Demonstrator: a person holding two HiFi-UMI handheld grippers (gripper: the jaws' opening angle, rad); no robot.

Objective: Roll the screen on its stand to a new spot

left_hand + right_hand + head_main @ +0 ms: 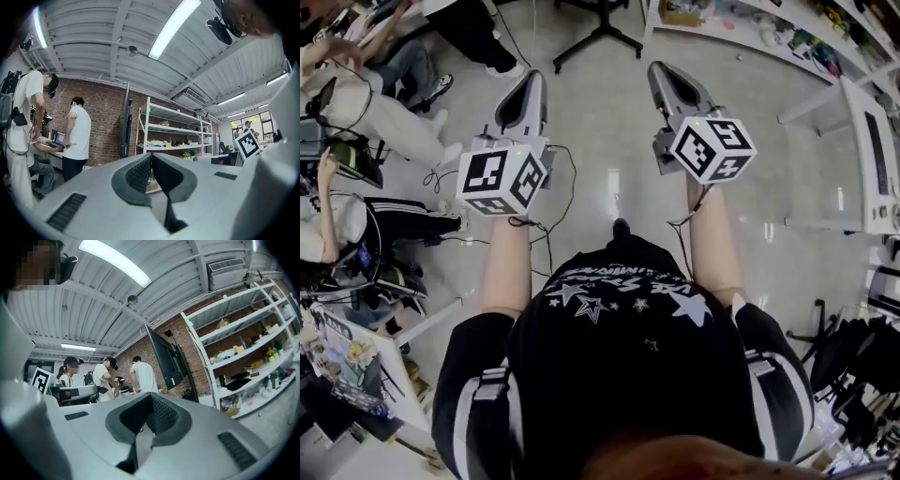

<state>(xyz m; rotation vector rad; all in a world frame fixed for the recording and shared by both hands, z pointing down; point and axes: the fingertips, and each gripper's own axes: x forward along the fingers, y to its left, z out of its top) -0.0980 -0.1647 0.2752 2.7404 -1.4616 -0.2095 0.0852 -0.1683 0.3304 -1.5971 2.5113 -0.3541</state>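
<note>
Both grippers are held out level over the grey floor (600,141), side by side but apart, with the marker cubes turned up toward the head cam. Left gripper (533,79): the jaws are pressed together and nothing is gripped. Right gripper (149,404): same deal, the pads are closed on each other w/ nothing between them.

The screen (165,357) isn't touched by either one. It's parked on its stand (191,386) by the brick wall (103,126), well ahead of the jaws. It's seen as a tilted black slab in the right gripper view and pretty much edge-on in the left gripper view. Just beside it, a white rack (200,358) is stood against the same wall.

Re containers: the rack's shelves are loaded w/ boxes and small bits, mostly too small to be ID'd. A tan box (232,411) is sat on a low shelf, and what's in it can't be made out. A small plant (188,155) w/ yellow blooms is perched on a mid shelf.

On the other side of the screen from the rack, a few ppl (143,376) are gathered by the wall.
</note>
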